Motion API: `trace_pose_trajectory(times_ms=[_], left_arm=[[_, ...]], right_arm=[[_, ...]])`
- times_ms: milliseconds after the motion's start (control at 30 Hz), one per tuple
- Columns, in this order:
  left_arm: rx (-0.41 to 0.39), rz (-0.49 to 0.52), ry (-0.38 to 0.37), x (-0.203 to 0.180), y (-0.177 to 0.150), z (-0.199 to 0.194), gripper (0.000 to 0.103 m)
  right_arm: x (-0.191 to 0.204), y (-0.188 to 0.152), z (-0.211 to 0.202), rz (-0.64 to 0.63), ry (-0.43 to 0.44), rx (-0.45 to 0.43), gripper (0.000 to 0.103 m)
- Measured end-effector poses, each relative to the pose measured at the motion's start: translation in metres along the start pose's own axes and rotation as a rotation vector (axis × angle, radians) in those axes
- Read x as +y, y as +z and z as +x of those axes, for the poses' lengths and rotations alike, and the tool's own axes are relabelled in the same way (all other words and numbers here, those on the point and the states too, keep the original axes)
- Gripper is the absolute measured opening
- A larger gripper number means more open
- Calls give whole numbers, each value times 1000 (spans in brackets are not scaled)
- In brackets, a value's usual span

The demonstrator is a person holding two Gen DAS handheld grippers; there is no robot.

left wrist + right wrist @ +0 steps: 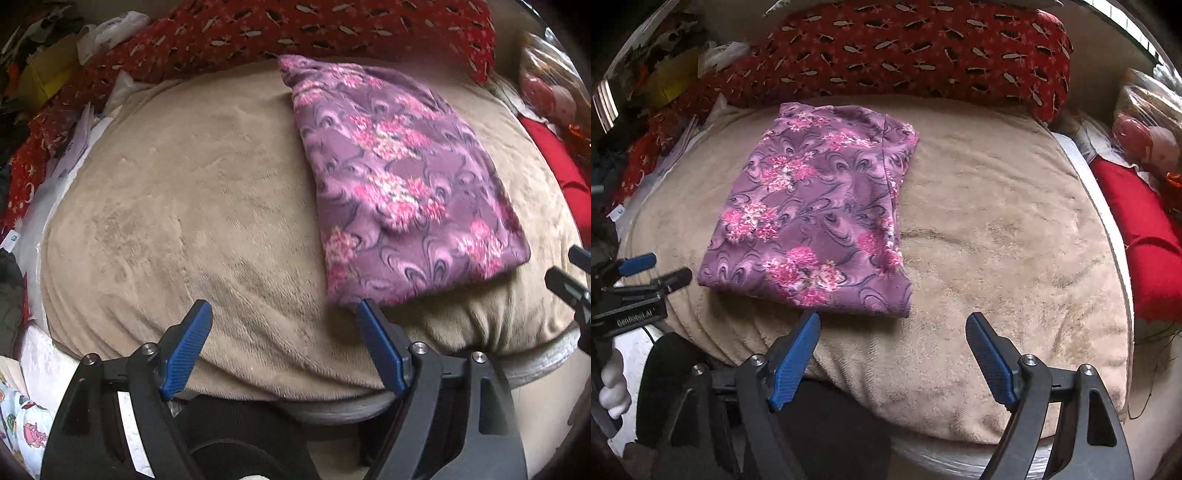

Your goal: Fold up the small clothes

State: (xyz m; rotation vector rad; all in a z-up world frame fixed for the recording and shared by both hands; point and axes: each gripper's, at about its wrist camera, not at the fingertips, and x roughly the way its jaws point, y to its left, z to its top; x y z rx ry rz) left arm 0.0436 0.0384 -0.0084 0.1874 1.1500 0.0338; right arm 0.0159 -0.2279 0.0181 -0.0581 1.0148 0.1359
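Red patterned cloth (916, 48) is heaped along the far edge of a tan fleece blanket (990, 236), with more clutter (44, 62) piled at the far left. On the blanket lies the purple flowered garment (812, 210), folded into a flat rectangle, on the left half in the right wrist view and on the right half in the left wrist view. The left gripper (284, 314) hangs over the blanket's near edge with its blue pads (188, 347) spread wide and nothing between them; its right pad sits just beside the garment's near corner. The right gripper (892, 325) hovers near the garment's near edge, released, jaws wide and empty. A plain red cushion (1145, 236) lies at the far right.
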Motion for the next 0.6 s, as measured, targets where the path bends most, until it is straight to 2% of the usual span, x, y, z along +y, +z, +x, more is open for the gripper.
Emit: trace_pose_trajectory(times_ms=[267, 400, 600], left_arm=[[51, 11, -17, -7, -6, 3, 81], [48, 18, -9, -10, -5, 0, 81], [62, 24, 33, -18, -8, 1, 81]], right_arm=[[-7, -2, 0, 53, 26, 4, 83], [-14, -2, 3, 82, 41, 12, 83], [-17, -3, 3, 59, -6, -2, 83]])
